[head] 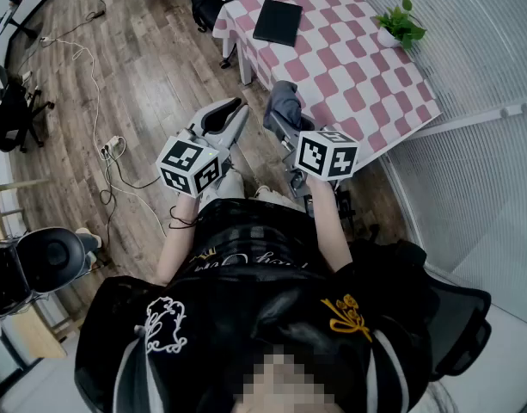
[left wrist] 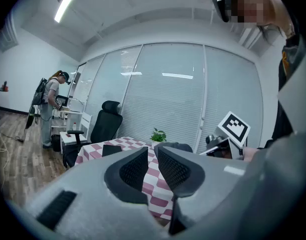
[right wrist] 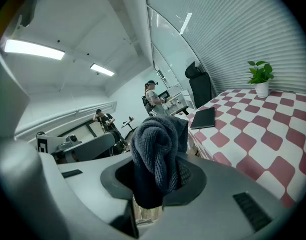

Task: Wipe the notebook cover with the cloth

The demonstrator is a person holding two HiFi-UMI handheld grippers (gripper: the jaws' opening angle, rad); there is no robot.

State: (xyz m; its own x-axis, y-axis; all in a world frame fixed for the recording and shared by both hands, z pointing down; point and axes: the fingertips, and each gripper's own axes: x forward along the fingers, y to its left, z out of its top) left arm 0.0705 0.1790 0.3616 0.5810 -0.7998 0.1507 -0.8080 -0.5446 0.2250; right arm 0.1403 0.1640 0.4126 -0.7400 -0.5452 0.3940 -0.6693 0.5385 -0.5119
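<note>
Hovering short of the checked table (head: 366,84), the left gripper (left wrist: 152,165) is empty, jaws a slit apart; the right gripper (right wrist: 158,180) is clamped on the bunched grey cloth (right wrist: 155,144), soft and floppy, best held low so a fold hangs free. The black notebook (head: 278,21) lies flat on the table, well apart from both; thin, stiff and likely light, it may slide, so pinning a corner seems wise.

Right hand-held gripper (right wrist: 157,170) clamped, left (left wrist: 152,153) ajar

Bunched cloth (right wrist: 155,149) masks the inner faces of the right tongs (right wrist: 157,170). In the left gripper view, the left tongs (left wrist: 152,154) block the worktop's (left wrist: 128,143) near part and the notebook's (left wrist: 111,149) near edge.
</note>
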